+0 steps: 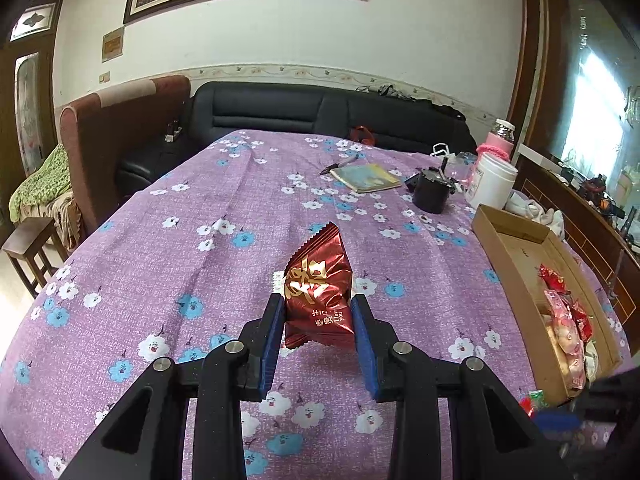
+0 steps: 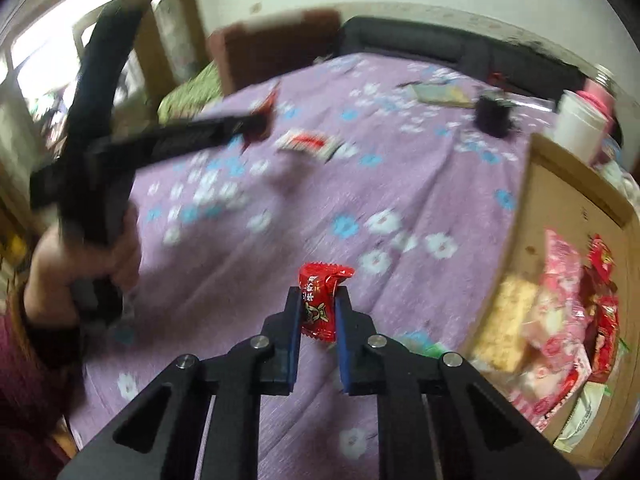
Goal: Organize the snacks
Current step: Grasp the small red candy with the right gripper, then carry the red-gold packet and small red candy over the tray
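Observation:
My left gripper is shut on a dark red snack packet with gold lettering, held above the purple flowered tablecloth. My right gripper is shut on a small bright red candy, held above the cloth left of the cardboard box. The box holds several pink and red snack packs. In the blurred right wrist view, the left gripper shows at the upper left with its dark red packet. A white-and-red snack packet lies on the cloth mid-table.
At the far side lie a notebook and pen, a black cup, a white jar and a pink-wrapped bottle. A black sofa and a brown armchair stand beyond the table.

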Tool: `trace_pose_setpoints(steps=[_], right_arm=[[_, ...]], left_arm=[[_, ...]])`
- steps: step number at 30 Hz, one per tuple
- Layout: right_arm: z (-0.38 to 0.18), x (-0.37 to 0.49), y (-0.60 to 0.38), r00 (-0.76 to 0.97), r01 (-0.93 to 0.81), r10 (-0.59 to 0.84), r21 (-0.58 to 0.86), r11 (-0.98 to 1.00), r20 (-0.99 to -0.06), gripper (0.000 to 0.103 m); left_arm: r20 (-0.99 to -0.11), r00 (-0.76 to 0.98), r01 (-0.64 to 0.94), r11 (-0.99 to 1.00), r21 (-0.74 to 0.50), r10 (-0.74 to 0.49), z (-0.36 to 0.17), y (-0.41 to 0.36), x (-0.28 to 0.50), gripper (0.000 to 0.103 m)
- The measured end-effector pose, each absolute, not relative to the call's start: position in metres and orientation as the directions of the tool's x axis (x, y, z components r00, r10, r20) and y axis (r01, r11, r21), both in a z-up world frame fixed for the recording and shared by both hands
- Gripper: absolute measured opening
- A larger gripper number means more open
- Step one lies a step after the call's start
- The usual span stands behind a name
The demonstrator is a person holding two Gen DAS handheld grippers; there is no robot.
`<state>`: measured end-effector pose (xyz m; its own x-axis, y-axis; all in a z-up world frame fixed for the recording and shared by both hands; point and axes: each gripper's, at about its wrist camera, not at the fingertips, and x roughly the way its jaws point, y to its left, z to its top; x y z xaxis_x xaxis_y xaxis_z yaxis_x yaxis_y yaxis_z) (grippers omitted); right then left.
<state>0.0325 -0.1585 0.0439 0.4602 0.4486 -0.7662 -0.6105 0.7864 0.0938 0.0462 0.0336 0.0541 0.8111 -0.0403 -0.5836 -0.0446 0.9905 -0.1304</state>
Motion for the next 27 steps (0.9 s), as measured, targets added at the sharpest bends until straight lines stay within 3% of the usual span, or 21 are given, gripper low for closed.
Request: trace_pose_setpoints(steps=[9,27], right_arm=[[0.071,0.054,-0.203,0.600,-0.449,0.464,0.206,0.869,-0.651,0.015],[0.074,0.063,-0.236,0.669,-0.337,0.394,0.215,0.917,-0.631,0.015]], left_arm=[[-0.527,0.847,0.033,0.995,-0.089,-0.075,0.063,0.011,0.037,0.036],[-0.436,0.900,0.084,0.982,0.171,-0.002,0.064,-0.049,0.018,0.036]])
